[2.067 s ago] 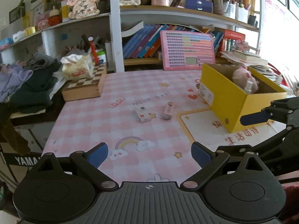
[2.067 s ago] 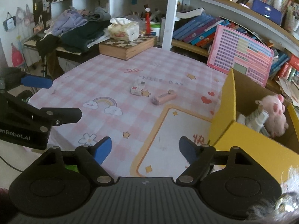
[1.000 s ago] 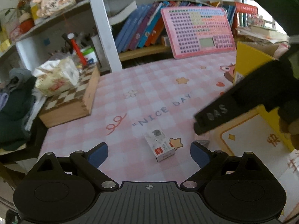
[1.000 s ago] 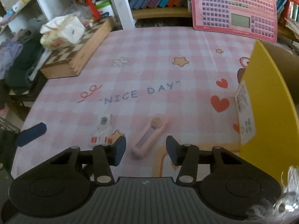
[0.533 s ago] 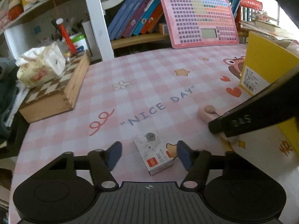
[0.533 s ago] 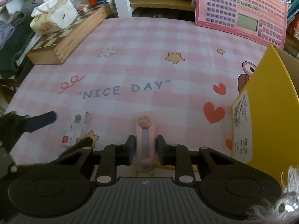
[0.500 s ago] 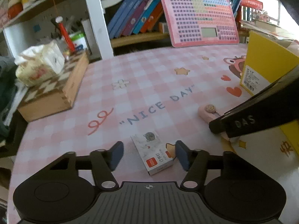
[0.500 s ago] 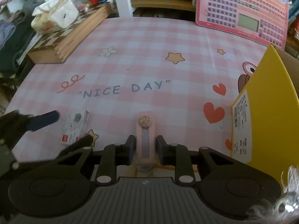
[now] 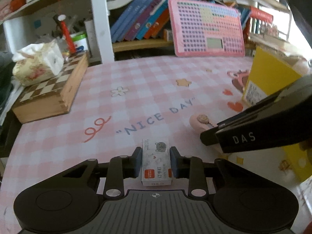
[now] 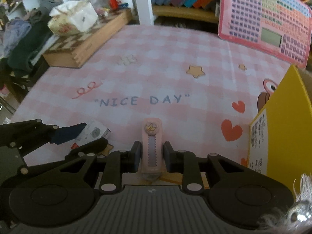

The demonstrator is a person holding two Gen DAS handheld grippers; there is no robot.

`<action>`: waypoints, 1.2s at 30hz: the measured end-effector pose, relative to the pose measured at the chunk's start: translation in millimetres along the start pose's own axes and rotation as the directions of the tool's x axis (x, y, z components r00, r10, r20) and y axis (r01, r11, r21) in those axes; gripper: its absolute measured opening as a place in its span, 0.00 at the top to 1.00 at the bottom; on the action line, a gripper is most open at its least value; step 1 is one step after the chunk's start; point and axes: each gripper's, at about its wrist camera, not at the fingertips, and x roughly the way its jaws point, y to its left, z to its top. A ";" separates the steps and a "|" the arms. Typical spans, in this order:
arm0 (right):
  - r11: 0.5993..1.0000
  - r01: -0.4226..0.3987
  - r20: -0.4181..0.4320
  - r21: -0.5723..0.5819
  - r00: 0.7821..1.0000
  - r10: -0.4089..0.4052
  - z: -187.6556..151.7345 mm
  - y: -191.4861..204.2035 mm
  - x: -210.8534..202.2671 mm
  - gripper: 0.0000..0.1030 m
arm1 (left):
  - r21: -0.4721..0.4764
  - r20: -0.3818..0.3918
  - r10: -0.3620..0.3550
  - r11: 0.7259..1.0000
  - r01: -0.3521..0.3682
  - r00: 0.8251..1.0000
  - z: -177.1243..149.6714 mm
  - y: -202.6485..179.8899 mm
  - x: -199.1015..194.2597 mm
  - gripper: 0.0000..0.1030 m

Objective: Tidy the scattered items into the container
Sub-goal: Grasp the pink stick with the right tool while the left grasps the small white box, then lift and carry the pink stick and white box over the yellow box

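From the left wrist camera, the left tongs (image 9: 155, 163) have just been closing, and their two blue pads now press on the long sides of a small white staple box (image 9: 156, 162) with a grey cat face and an orange label. The box lies flat on the desk (image 9: 136, 89), which is covered with a pink checked mat printed "NICE DAY". To the right, the dark arm of the right tongs (image 9: 211, 136) reaches in over a pink utility knife (image 9: 199, 121), of which only the rounded far end with its round badge shows. The yellow box (image 9: 269, 78), the container, stands at the desk's right edge, well apart from the staple box. At the far left a wooden chessboard case (image 9: 48, 95) carries a tissue pack (image 9: 37, 66), and a pink keyboard toy (image 9: 206, 29) leans against the bookshelf behind.

From the right wrist camera, the right tongs (image 10: 150, 157) are clamped on the pink utility knife (image 10: 150, 146), one pad against each long side. The knife lies on the mat pointing away from the camera, its badge end towards the "NICE DAY" lettering. The yellow box (image 10: 286, 120) rises near it on the right, a white label on its wall. At the lower left, the left tongs (image 10: 85, 134) straddle the staple box (image 10: 93, 133), one blue finger above it and one dark finger below.
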 end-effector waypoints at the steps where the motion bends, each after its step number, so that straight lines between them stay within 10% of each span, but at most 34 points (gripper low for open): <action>1: 1.000 -0.005 0.003 0.003 1.000 0.005 0.4 1.4 -2.1 0.78 | -0.004 0.006 0.003 1.000 -0.003 1.000 0.8 1.1 -3.5 0.71; 36: 0.998 -0.060 0.133 0.033 0.990 0.055 -97.4 26.0 -150.9 0.78 | 0.009 0.201 -0.064 0.998 0.064 0.977 -31.0 -25.1 -183.0 0.71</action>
